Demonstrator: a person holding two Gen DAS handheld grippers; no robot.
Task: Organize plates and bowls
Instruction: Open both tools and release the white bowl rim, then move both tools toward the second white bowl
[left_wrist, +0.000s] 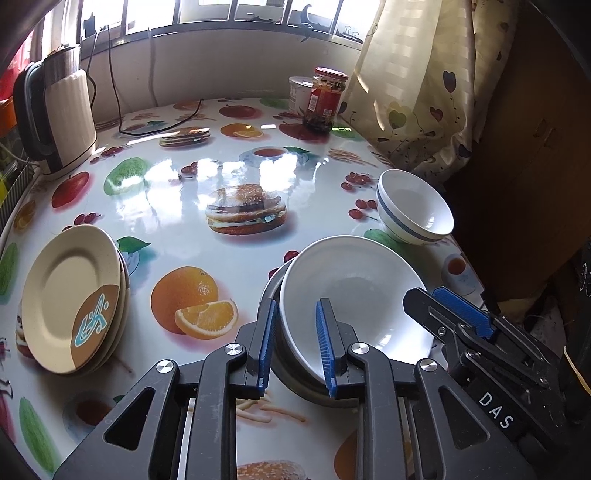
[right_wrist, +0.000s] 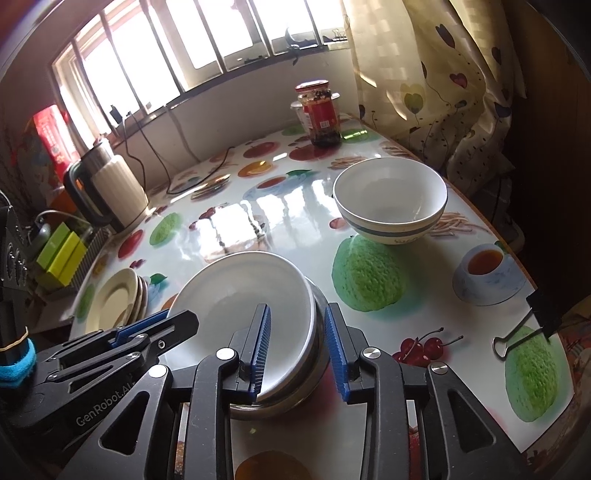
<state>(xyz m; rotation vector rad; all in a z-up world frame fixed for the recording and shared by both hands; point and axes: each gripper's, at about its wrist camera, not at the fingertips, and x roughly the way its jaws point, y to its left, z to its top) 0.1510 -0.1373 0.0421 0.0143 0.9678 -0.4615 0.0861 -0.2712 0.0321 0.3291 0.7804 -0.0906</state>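
A white bowl (left_wrist: 354, 288) (right_wrist: 236, 295) sits tilted inside a steel bowl (left_wrist: 306, 391) (right_wrist: 280, 402) near the table's front edge. My left gripper (left_wrist: 296, 302) straddles the nested rims on their left side, one pad inside the white bowl and one outside the steel wall, with a gap showing, so it is open. My right gripper (right_wrist: 296, 306) straddles the rims on the right side the same way, also open. Each gripper shows in the other's view: the right gripper (left_wrist: 458, 314), the left gripper (right_wrist: 147, 325). A blue-banded bowl (left_wrist: 413, 206) (right_wrist: 388, 199) stands apart at the right. Stacked cream plates (left_wrist: 70, 295) (right_wrist: 114, 299) lie left.
A kettle (left_wrist: 59, 110) (right_wrist: 110, 184) with its cord stands back left. A red-labelled jar (left_wrist: 327, 99) (right_wrist: 321, 110) and a white tub (left_wrist: 299, 92) stand at the back. A binder clip (right_wrist: 532, 321) grips the right table edge. A curtain (left_wrist: 413, 74) hangs at the right.
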